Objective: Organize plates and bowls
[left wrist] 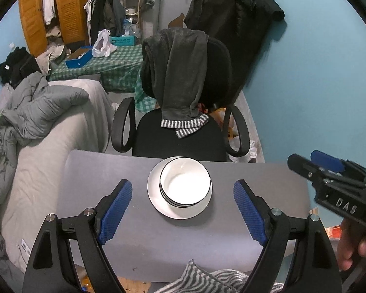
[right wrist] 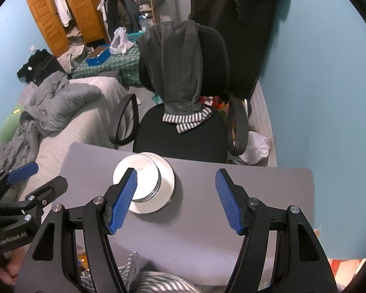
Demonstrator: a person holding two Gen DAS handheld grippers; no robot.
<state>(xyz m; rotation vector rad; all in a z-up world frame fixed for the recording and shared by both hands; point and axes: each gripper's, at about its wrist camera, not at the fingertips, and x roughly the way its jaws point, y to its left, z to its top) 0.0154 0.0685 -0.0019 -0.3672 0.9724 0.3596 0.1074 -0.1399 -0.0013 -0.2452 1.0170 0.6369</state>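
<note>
A stack of white black-rimmed bowls (left wrist: 185,183) sits on a white plate (left wrist: 155,199) near the far edge of the grey table (left wrist: 183,239). My left gripper (left wrist: 183,210) is open and empty, held just short of the stack, its blue pads either side. My right gripper (right wrist: 175,200) is open and empty, to the right of the stack; its left pad (right wrist: 124,200) overlaps the bowls (right wrist: 146,173) and plate (right wrist: 167,173) in the right wrist view. The right gripper also shows in the left wrist view (left wrist: 334,178), the left gripper in the right wrist view (right wrist: 24,183).
A black office chair (left wrist: 183,131) draped with a dark garment stands behind the table's far edge. A bed with grey bedding (left wrist: 44,112) lies to the left. A blue wall (left wrist: 317,85) is on the right. Striped cloth (left wrist: 207,280) lies at the table's near edge.
</note>
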